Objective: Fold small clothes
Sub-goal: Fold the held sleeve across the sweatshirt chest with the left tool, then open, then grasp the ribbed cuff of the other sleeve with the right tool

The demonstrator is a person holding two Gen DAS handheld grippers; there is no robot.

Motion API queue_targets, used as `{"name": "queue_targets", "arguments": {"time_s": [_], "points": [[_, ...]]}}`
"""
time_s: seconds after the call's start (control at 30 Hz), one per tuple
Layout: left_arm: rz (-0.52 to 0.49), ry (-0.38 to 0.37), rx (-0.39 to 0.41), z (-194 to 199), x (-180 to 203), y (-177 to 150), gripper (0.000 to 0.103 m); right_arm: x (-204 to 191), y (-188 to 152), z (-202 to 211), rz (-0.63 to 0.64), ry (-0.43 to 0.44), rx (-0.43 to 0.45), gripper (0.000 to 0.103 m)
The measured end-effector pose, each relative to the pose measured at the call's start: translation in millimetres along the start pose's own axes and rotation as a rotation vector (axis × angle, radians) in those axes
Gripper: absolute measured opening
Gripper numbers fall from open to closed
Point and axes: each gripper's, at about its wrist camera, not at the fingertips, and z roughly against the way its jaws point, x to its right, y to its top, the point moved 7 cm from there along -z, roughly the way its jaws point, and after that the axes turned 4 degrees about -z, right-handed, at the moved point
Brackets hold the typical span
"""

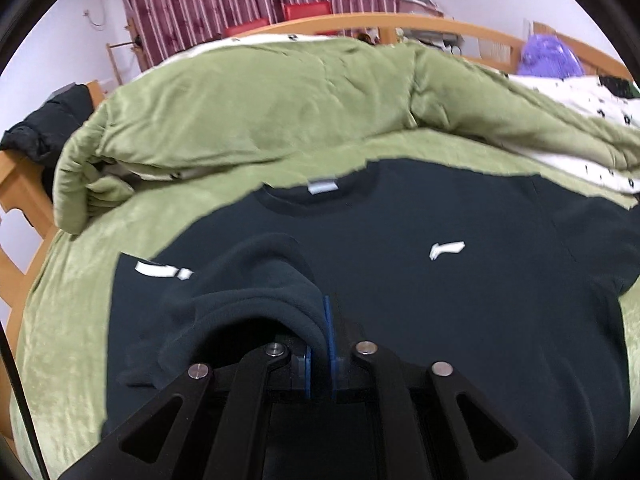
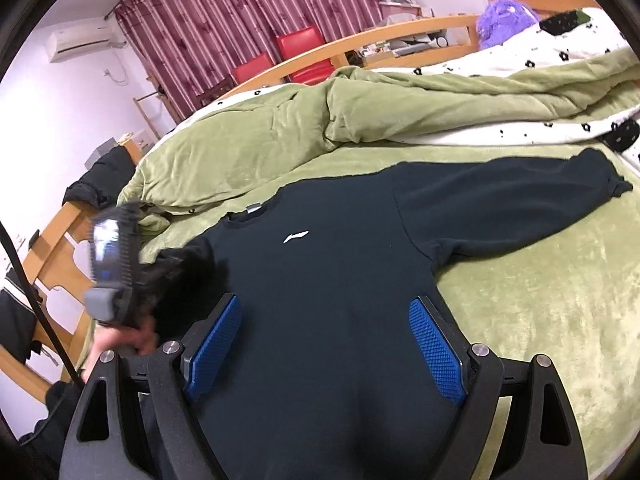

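Left gripper [image 1: 320, 344]: jaws clamped on the cuff of the sweatshirt's sleeve [image 1: 256, 292], sleeve drawn across the chest. Right gripper [image 2: 326, 344]: jaws wide apart, nothing between them, hovering over the lower body of the black sweatshirt [image 2: 340, 272]. Sweatshirt flat, chest up, on the green bed sheet [image 2: 540, 300]; other sleeve [image 2: 520, 196] stretched out sideways. Rumpled green quilt [image 1: 260, 108] just beyond the collar. Wooden bed frame [image 2: 400, 32] and striped maroon curtain [image 2: 240, 12] behind.

Dark sweatshirt [image 2: 340, 280] on green bed [image 2: 540, 300]
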Motion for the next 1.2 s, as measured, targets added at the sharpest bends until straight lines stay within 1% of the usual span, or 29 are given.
{"name": "queue_targets", "arguments": {"time_s": [0.07, 0.13, 0.17, 0.27, 0.37, 0.4, 0.43, 0.5, 0.53, 0.57, 0.63, 0.8, 0.87, 0.97, 1.0, 1.03, 1.1, 1.17, 1.2], "points": [[0.004, -0.009, -0.017, -4, 6, -5, 0.010, -3, 0, 2, 0.007, 0.003, -0.001, 0.086], [0.016, -0.036, -0.040, -2, 6, -10, 0.019, -6, -1, 1, 0.008, 0.008, -0.007, 0.086], [0.020, -0.046, -0.045, -1, 6, -12, 0.021, -8, -1, 0, 0.010, 0.008, -0.010, 0.086], [0.028, -0.050, -0.046, 6, -3, -12, 0.024, -18, -2, -3, 0.027, -0.001, -0.011, 0.086], [0.032, -0.032, -0.030, 20, -24, -16, 0.027, -33, -2, -6, 0.048, -0.006, -0.008, 0.086], [0.040, -0.034, -0.027, 23, -29, -16, 0.035, -38, -2, -8, 0.054, -0.011, -0.007, 0.086], [0.055, -0.041, -0.023, 28, -38, -19, 0.044, -45, -3, -9, 0.066, -0.014, -0.005, 0.086], [0.087, -0.060, -0.010, 40, -55, -25, 0.054, -58, -6, -11, 0.094, -0.016, -0.004, 0.085], [0.092, -0.046, -0.001, 45, -62, -27, 0.062, -65, -8, -13, 0.110, -0.018, -0.004, 0.085], [0.092, -0.024, 0.011, 50, -70, -29, 0.064, -71, -10, -13, 0.121, -0.018, -0.004, 0.084], [0.085, 0.017, 0.041, 64, -88, -33, 0.065, -86, -14, -15, 0.146, -0.009, -0.008, 0.082], [0.130, 0.062, 0.047, 85, -134, -50, 0.066, -127, -23, -20, 0.204, 0.017, -0.009, 0.078], [0.156, 0.077, 0.049, 88, -153, -57, 0.066, -145, -26, -25, 0.233, 0.020, -0.005, 0.077], [0.185, 0.114, 0.057, 89, -178, -68, 0.066, -168, -29, -36, 0.278, 0.021, -0.003, 0.072], [0.200, 0.124, 0.061, 88, -189, -72, 0.066, -171, -31, -40, 0.287, 0.012, -0.002, 0.069], [0.208, 0.131, 0.059, 86, -197, -74, 0.066, -175, -33, -46, 0.298, 0.002, -0.003, 0.063], [0.221, 0.137, 0.043, 79, -212, -80, 0.066, -181, -41, -63, 0.327, -0.018, -0.027, 0.054], [0.241, 0.137, 0.028, 72, -230, -84, 0.066, -182, -48, -77, 0.345, -0.045, -0.047, 0.049], [0.250, 0.136, 0.029, 71, -236, -85, 0.066, -183, -53, -85, 0.349, -0.047, -0.055, 0.042]]}}
